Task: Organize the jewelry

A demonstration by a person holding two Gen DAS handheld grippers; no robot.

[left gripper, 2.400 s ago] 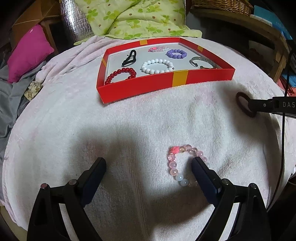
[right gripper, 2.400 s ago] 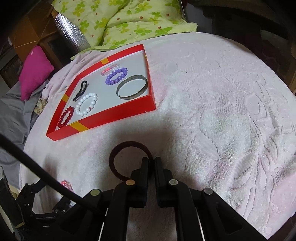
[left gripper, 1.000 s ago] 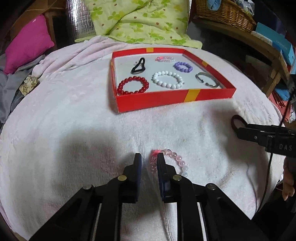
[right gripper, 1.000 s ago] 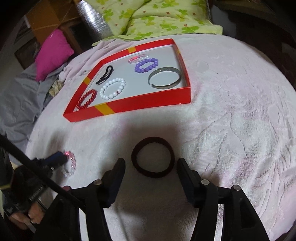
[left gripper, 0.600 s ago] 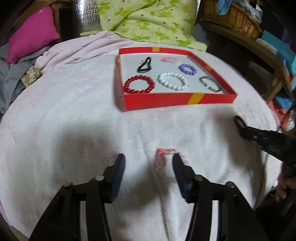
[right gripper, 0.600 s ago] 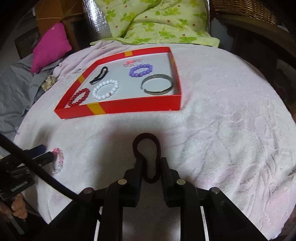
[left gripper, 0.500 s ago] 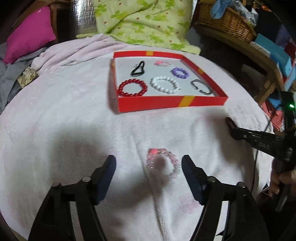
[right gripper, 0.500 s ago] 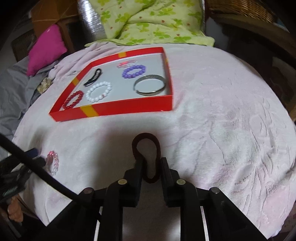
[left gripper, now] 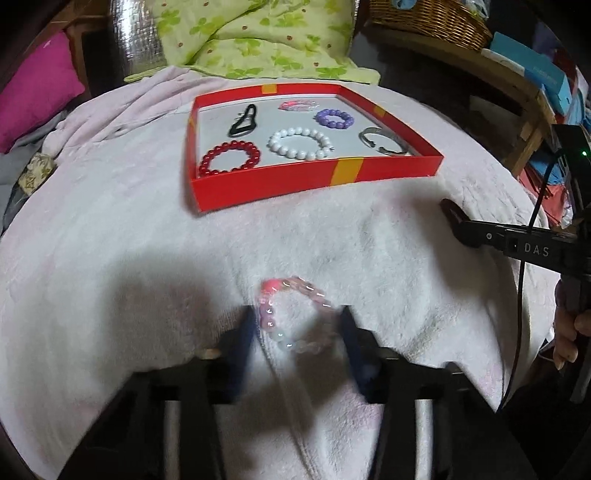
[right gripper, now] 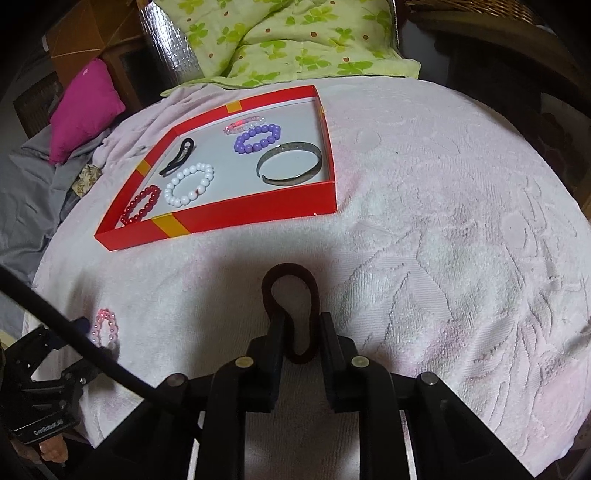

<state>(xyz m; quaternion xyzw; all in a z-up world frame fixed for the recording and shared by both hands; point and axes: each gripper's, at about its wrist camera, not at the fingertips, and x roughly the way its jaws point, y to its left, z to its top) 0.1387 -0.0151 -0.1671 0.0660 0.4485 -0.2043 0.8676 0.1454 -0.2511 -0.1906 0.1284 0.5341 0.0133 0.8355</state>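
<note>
A pink bead bracelet (left gripper: 291,314) lies on the pale pink towel, between the two fingers of my left gripper (left gripper: 297,328). The fingers are blurred and stand on either side of it, partly closed; whether they touch it I cannot tell. It also shows in the right wrist view (right gripper: 104,329). My right gripper (right gripper: 302,325) is shut on a dark brown hair band (right gripper: 290,291), squeezed into a loop that sticks out ahead. The red tray (left gripper: 314,181) holds red, white and purple bead bracelets, a black hair tie, a pink bracelet and a metal bangle (right gripper: 290,162).
The towel (right gripper: 443,221) covers a round table. A green quilt (left gripper: 251,40) and a magenta pillow (right gripper: 85,107) lie beyond the tray. A wicker basket (left gripper: 428,18) and shelves stand at the right.
My left gripper's fingers have closed in around the pink bracelet, from wide open half a second ago. The right gripper stays shut on the hair band and has barely moved.
</note>
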